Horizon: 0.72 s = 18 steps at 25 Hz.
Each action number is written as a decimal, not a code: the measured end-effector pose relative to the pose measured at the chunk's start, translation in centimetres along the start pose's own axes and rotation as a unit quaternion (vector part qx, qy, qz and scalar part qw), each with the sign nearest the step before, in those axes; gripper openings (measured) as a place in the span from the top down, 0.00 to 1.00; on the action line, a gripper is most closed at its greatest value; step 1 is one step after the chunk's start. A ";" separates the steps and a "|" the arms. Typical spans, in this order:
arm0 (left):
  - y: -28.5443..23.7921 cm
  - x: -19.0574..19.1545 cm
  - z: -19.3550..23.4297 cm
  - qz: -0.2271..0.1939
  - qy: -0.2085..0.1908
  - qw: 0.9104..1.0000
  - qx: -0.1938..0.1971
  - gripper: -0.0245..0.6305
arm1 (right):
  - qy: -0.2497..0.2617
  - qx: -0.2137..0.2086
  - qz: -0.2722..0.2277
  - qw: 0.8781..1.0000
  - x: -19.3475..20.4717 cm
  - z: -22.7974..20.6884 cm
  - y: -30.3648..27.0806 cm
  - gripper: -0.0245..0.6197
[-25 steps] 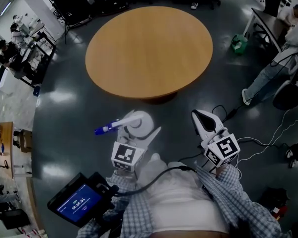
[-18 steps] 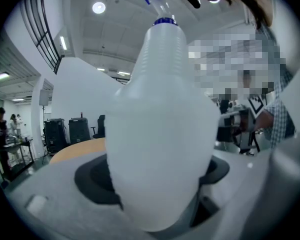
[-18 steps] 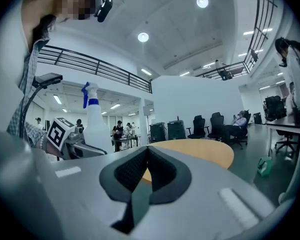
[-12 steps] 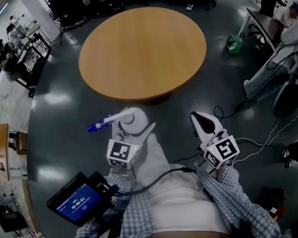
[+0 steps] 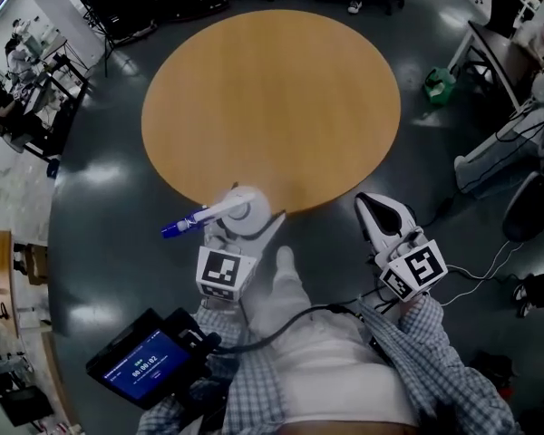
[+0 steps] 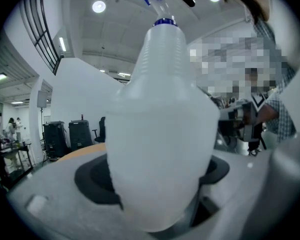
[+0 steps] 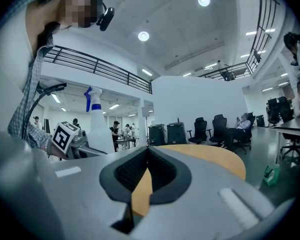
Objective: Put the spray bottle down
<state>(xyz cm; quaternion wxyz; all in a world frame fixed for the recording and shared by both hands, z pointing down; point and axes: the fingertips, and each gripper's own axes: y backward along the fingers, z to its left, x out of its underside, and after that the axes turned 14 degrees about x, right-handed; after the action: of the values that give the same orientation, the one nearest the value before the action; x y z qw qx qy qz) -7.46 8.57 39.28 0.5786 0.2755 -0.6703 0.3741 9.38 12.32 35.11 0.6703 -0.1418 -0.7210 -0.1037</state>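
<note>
left gripper (image 5: 239, 217): clamped on spray bottle (image 6: 160, 134) | right gripper (image 5: 378, 209): fingers (image 7: 166, 176) together, empty

The head view is looking steeply down from above the person, taking in the whole round tabletop (image 5: 270, 98), its near edge running just by the left gripper (image 5: 245, 225) and the right gripper (image 5: 378, 208). The left gripper view is sitting right up against the spray bottle (image 6: 160, 134) and facing level across the room, with the tabletop's edge showing at its left. The right gripper view is looking level along its fingers (image 7: 124, 171) over the tabletop's near edge, and it is also catching the spray bottle and left gripper at its left.
</note>
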 end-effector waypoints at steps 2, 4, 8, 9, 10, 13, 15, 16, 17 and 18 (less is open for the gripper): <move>-0.1 0.3 1.2 -0.001 -0.004 1.000 -0.002 0.31 | 0.004 0.000 -0.009 1.000 -0.7 -0.2 -1.8 0.96; -1.0 0.3 4.1 -0.002 0.003 1.000 -0.004 0.31 | 0.012 0.002 -0.013 1.000 -1.4 -0.6 -5.1 0.96; -2.9 0.2 10.4 0.002 0.005 1.000 -0.007 0.31 | 0.014 0.011 -0.014 1.000 -2.3 -1.2 -11.3 0.96; -3.4 0.1 11.5 0.004 0.002 1.000 -0.007 0.31 | 0.014 0.011 -0.011 1.000 -2.2 -1.2 -12.1 0.96; -3.9 0.0 12.4 0.004 0.001 1.000 -0.006 0.31 | 0.014 0.011 -0.007 1.000 -2.0 -1.3 -12.8 0.96; -5.6 -0.4 14.7 -0.001 -0.006 1.000 -0.004 0.31 | 0.016 0.006 0.010 1.000 -0.9 -1.8 -14.5 0.96; -6.8 -0.8 16.1 -0.005 -0.008 1.000 -0.005 0.31 | 0.017 0.000 0.014 1.000 -0.6 -2.3 -15.6 0.96; -7.4 -0.9 16.6 -0.006 -0.006 1.000 -0.006 0.31 | 0.016 -0.002 0.016 1.000 -0.5 -2.6 -16.2 0.96; -8.2 -1.1 17.1 -0.006 -0.002 1.000 -0.006 0.31 | 0.014 -0.004 0.018 1.000 -0.3 -3.0 -16.7 0.96; -9.0 -1.3 17.6 -0.005 0.002 1.000 -0.004 0.31 | 0.011 -0.004 0.020 1.000 -0.1 -3.6 -17.3 0.96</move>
<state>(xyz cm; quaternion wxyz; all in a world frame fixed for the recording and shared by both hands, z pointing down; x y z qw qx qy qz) -10.02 -11.12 38.76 0.5829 0.2755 -0.6693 0.3693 6.78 -5.12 35.98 0.6796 -0.1580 -0.7101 -0.0947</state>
